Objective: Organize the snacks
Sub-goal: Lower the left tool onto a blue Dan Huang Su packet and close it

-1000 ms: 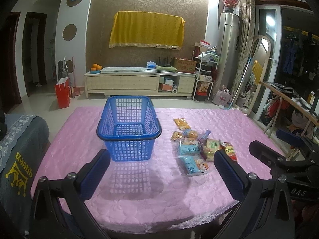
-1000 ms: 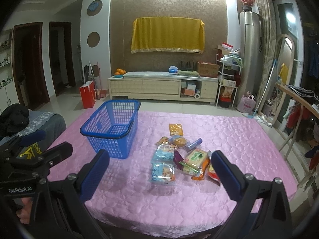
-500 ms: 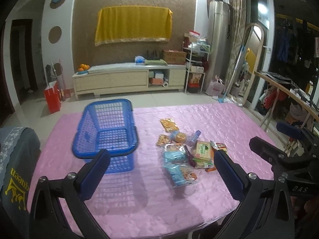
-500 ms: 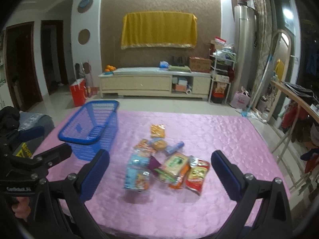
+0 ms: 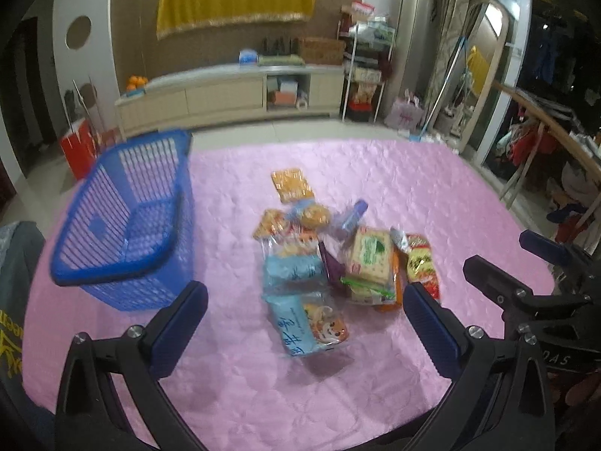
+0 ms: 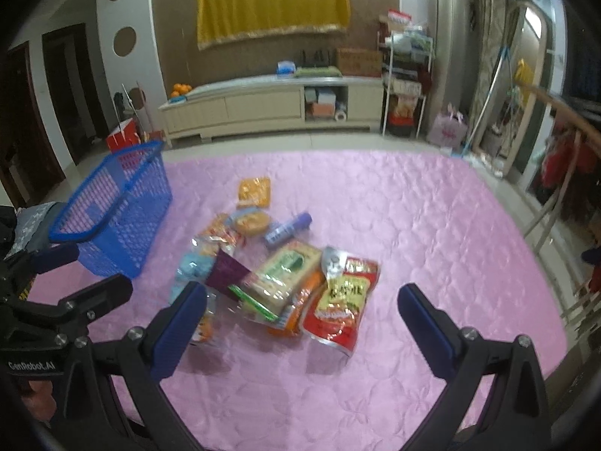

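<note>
A pile of snack packets lies mid-table on the pink cloth: a light-blue packet [image 5: 308,323], a green-and-cream cracker pack [image 5: 370,259], a red pouch [image 6: 343,302], an orange packet [image 5: 291,184] and a small purple tube [image 6: 287,227]. An empty blue basket [image 5: 127,225] stands left of the pile and also shows in the right wrist view [image 6: 116,206]. My left gripper [image 5: 306,323] is open, above the near end of the pile. My right gripper [image 6: 302,319] is open, near the red pouch. Both are empty.
The pink-covered table [image 6: 432,225] ends close behind both grippers. A grey garment [image 5: 15,282] lies at the left edge. A low TV cabinet [image 6: 270,109], a shelf rack [image 6: 405,86] and a wooden rail [image 5: 544,127] stand beyond the table.
Both grippers have moved forward and down toward the snack pile, which now looks larger. The basket has shifted left in both views. Jaws stay open.
</note>
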A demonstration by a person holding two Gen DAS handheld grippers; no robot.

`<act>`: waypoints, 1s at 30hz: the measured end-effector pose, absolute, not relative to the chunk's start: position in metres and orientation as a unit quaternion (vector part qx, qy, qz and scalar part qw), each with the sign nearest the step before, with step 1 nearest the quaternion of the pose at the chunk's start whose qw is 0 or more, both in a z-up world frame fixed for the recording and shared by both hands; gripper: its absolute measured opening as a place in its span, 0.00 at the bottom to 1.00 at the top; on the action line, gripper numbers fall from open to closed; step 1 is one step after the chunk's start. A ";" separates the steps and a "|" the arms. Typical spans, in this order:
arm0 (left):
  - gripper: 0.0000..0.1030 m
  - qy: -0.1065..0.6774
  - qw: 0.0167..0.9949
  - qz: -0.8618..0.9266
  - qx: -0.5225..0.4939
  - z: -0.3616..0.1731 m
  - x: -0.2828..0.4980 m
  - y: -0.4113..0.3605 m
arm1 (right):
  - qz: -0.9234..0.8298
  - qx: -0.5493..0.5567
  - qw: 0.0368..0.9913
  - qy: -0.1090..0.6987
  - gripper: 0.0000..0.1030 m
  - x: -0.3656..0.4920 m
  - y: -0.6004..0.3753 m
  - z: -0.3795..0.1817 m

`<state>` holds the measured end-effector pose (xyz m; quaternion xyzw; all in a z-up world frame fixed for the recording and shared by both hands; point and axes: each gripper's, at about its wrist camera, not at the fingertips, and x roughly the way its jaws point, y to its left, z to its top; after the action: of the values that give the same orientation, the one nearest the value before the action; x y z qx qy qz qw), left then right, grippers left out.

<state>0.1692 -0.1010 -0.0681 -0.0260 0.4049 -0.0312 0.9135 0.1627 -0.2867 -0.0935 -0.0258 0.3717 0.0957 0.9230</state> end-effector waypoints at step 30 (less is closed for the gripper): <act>0.72 0.548 0.835 -0.044 -0.029 -0.200 0.247 -0.115 | 0.084 -0.025 0.883 0.461 1.00 0.204 -0.298 -0.170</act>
<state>0.2475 -0.1152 -0.2004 -0.0294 0.5484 -0.0440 0.8346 0.2039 -0.2978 -0.1700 -0.0246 0.4613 0.0841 0.8829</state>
